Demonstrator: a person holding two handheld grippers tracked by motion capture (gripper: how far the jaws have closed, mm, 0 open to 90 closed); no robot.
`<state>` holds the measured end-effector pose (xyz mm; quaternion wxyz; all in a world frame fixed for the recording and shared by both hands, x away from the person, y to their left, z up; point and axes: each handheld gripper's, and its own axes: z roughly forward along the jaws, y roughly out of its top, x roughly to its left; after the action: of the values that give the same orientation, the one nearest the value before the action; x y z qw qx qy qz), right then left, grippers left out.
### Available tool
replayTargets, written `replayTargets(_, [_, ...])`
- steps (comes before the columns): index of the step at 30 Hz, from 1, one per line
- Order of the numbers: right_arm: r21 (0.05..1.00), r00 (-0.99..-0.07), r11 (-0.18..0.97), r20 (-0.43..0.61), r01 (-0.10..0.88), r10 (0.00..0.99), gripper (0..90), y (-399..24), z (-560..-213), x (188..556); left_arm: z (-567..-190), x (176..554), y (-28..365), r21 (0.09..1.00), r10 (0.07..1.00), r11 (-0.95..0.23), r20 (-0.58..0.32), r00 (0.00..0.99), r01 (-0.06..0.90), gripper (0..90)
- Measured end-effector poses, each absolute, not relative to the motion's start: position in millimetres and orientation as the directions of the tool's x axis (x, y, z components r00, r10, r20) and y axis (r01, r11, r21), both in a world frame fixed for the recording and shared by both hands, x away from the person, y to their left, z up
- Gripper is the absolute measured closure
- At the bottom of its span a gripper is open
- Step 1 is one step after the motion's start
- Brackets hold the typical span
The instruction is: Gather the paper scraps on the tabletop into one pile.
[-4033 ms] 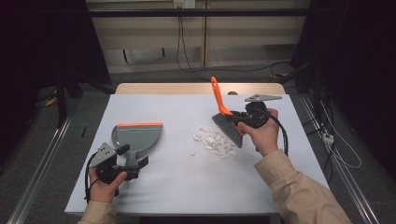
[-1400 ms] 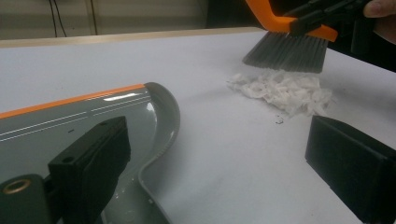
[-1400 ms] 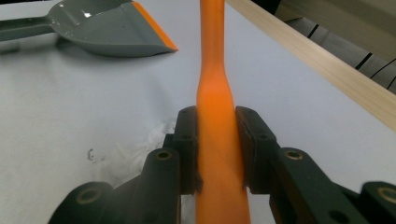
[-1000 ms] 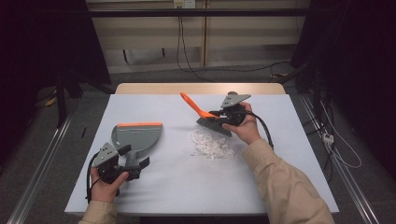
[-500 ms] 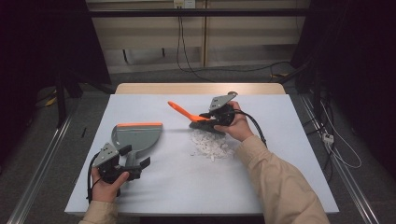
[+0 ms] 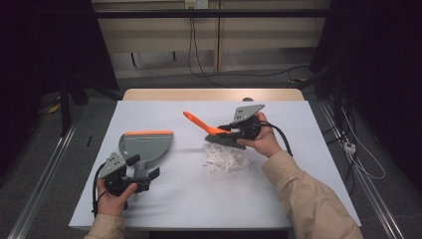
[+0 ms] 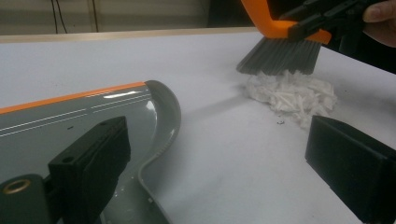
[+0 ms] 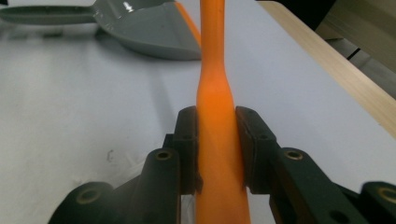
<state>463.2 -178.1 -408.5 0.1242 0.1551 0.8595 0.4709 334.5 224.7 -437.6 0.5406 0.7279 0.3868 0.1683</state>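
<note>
Paper scraps (image 6: 226,158) lie in a loose white heap at the centre of the high view, on the white table (image 6: 308,169), and none of them has reached the dustpan (image 6: 146,144) yet. That grey pan with its orange lip sits in the left half of the frame, well apart from the heap, mouth facing away from us. Our left gripper (image 6: 144,177) lies at the lower left, just behind the pan's handle. Our right gripper (image 6: 230,131), right of centre, clamps the orange handle of a small brush (image 6: 219,135), whose dark bristles hang at the far edge of the heap. We judge the sweeping barely begun: the whole pile is left to move.

From the left gripper view, the dustpan (image 7: 84,121) fills the lower left, and the gripper's two black jaws stand spread wide, one over the pan's handle and one at the lower right, with nothing pinched between them. Scraps (image 7: 292,95) sit in the upper right, with the brush's bristles (image 7: 280,56) right above them, touching or nearly so; we cannot tell which.

From the right gripper view, the jaws are pressed tight on both sides of the brush's orange handle (image 8: 215,107), which runs straight up the middle of the frame. Beyond it, at the upper left, the dustpan (image 8: 154,32) waits with bare table between.

We judge what is left as: bring the pan to the heap, sweep the scraps in, and lift them away.
</note>
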Motion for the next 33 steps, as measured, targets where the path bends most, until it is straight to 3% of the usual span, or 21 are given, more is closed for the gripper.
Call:
replayTargets(7, [0.834, -0.902, 0.517, -0.056, 0.194, 0.428, 71.3, -176.5, -420.9, 474.1, -438.1, 335.1, 226.0, 0.917, 0.744, -0.120, -0.172, 0.646, 0.381, 6.3])
replayTargets(13, [0.803, -0.929, 0.566, -0.046, 0.184, 0.368, 71.3, -176.9, -418.1, 468.0, -438.7, 334.9, 227.4, 0.916, 0.745, -0.113, -0.177, 0.643, 0.384, 6.3])
replayTargets(15, [0.829, -0.928, 0.524, -0.014, 0.198, 0.372, 71.3, -181.8, -411.7, 466.4, -438.5, 334.7, 227.5, 0.916, 0.744, -0.110, -0.180, 0.643, 0.385, 6.3])
replayTargets(19, [0.831, -0.903, 0.519, -0.051, 0.199, 0.427, 71.3, -191.2, -399.9, 462.7, -437.7, 334.5, 228.0, 0.918, 0.742, -0.113, -0.177, 0.646, 0.381, 6.3])
replayTargets(33, [0.837, -0.789, 0.432, -0.001, 0.336, 0.615, 71.3, -236.2, -404.9, 437.3, -436.6, 333.4, 228.7, 0.919, 0.736, -0.107, -0.183, 0.652, 0.379, 6.3])
